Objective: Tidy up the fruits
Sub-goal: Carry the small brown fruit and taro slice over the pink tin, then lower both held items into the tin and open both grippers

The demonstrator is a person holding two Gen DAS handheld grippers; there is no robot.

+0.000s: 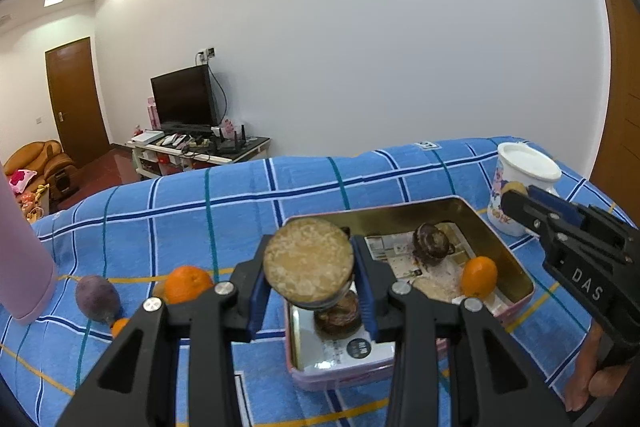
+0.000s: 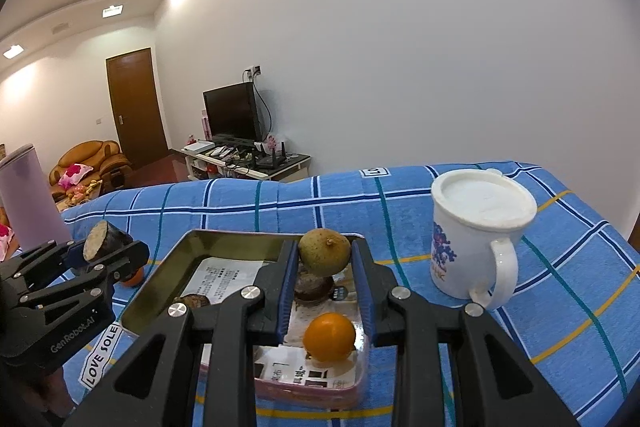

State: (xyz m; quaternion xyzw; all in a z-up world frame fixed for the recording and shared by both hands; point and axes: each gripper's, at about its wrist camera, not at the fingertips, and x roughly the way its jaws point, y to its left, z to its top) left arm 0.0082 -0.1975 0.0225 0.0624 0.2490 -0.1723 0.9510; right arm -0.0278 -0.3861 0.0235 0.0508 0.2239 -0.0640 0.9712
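- The left gripper (image 1: 309, 267) is clamped on a dark cut fruit half with a pale grainy face (image 1: 308, 264), held above the near-left corner of the open pink rectangular tin with a gold inner wall (image 1: 508, 255).
- The right gripper (image 2: 325, 259) is clamped on a small round brownish-green fruit (image 2: 325, 251) over the tin's far edge.
- A small orange citrus (image 2: 329, 336) lies inside the tin, near its front wall.
- The blue checked cloth (image 1: 180, 203) lies bare between the tin and the far table edge.
- The white lidded mug (image 2: 476, 239) stands right of the tin, apart from it.
- Readable: "LOVE SOLE" on the cloth label (image 2: 100, 355), "GenRobot.AI" on the left gripper's body.

Two wrist fisheyes, close above the tin (image 1: 500, 239), angled down, sharing tin and mug (image 2: 476, 231)
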